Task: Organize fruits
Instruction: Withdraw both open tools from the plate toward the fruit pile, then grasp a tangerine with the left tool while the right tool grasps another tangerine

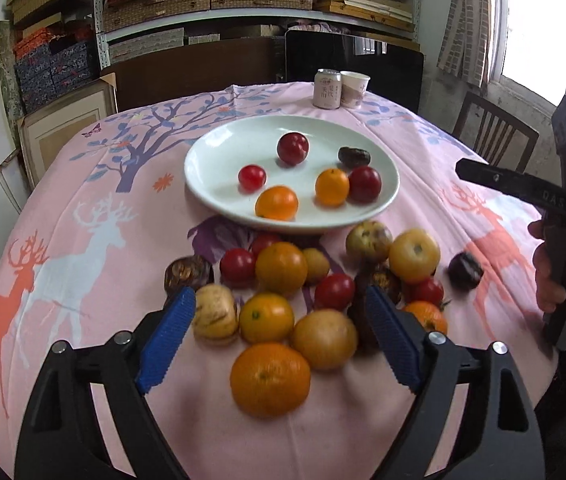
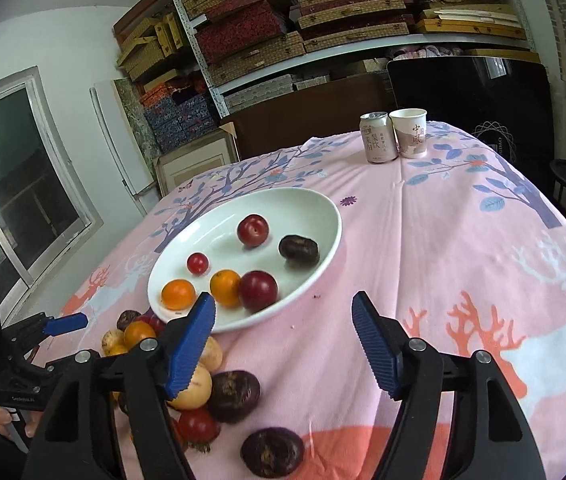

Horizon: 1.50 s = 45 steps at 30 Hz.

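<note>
My left gripper [image 1: 279, 336] is spread wide over the pile of fruit [image 1: 283, 268] on the table, holding nothing. My right gripper [image 2: 283, 344] is spread and empty too. Six fruits already sit in the plate [image 1: 211, 160], so more go there.

Loose fruit pile [image 1: 303, 292] crowded the near cloth in front of the white plate [image 1: 203, 168]. Six fruits occupied the plate's right half; its left half lay bare. Can [image 2: 378, 138] and paper cup [image 2: 410, 133] stood at the far edge; the pink tablecloth [image 2: 443, 240] to the right lay open.
</note>
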### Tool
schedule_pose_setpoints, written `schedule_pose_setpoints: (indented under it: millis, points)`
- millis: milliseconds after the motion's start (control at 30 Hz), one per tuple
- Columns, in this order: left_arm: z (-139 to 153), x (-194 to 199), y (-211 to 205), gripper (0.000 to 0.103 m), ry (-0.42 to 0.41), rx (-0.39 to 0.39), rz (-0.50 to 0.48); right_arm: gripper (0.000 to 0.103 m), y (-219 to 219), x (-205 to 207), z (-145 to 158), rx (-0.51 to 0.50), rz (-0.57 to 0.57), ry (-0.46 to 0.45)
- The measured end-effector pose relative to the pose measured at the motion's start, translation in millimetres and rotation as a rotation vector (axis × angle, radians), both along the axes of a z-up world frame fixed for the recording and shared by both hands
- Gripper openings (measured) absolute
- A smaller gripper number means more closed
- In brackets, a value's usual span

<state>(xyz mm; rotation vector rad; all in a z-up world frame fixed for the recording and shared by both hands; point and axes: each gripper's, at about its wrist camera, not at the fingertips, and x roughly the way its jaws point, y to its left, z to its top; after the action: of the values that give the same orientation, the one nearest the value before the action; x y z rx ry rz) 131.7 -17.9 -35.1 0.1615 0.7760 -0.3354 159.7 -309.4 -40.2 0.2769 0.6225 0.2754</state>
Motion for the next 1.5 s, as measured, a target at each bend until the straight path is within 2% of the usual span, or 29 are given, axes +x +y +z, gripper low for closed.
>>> schedule_pose_setpoints:
  millis: [100, 167, 300, 367, 433, 500, 567, 700, 767, 900, 1000, 1033, 1167, 1333, 1500]
  points:
    - [-10, -18, 6, 0.084, 0.010, 0.020, 0.010, 0.073, -6, -7, -10, 0.019, -0.010, 0.037]
    - [-17, -26, 12, 0.084, 0.017, 0.038, 0.025, 0.075, -16, -13, -11, 0.062, -0.042, 0.021]
    - [-30, -28, 19, 0.082, 0.040, 0.078, 0.064, 0.078, -26, -18, -17, 0.095, -0.079, 0.051]
    - [-37, -26, 16, 0.070, 0.056, 0.097, 0.060, 0.078, -24, -20, -17, 0.079, -0.077, 0.052]
    - [-43, -20, 11, 0.054, 0.086, 0.105, 0.046, 0.077, -20, -22, -18, 0.056, -0.067, 0.061]
    - [-43, -18, 7, 0.046, 0.094, 0.106, 0.030, 0.078, -15, -22, -19, 0.035, -0.050, 0.072]
    - [-44, -18, 6, 0.046, 0.093, 0.109, 0.030, 0.078, -9, -23, -19, 0.009, -0.027, 0.082]
    - [-43, -19, 12, 0.045, 0.098, 0.051, 0.021, 0.077, 11, -28, -19, -0.056, 0.052, 0.085]
    - [-38, -24, 16, 0.045, 0.057, 0.012, 0.019, 0.077, 27, -37, -18, -0.108, 0.102, 0.074]
    - [-29, -31, 23, 0.045, -0.013, -0.027, 0.053, 0.077, 75, -72, -15, -0.270, 0.220, -0.033]
    - [-28, -31, 23, 0.045, -0.010, -0.032, 0.053, 0.072, 107, -87, -17, -0.345, 0.315, -0.054]
    - [-28, -30, 23, 0.045, -0.008, -0.029, 0.049, 0.066, 115, -88, -18, -0.362, 0.337, -0.046]
    - [-28, -29, 22, 0.045, 0.004, -0.025, 0.044, 0.050, 135, -83, -23, -0.389, 0.367, 0.003]
    - [-30, -27, 23, 0.045, 0.025, -0.030, 0.045, 0.050, 144, -67, -26, -0.408, 0.352, 0.071]
    - [-31, -26, 24, 0.045, 0.025, -0.034, 0.045, 0.049, 147, -65, -28, -0.399, 0.355, 0.075]
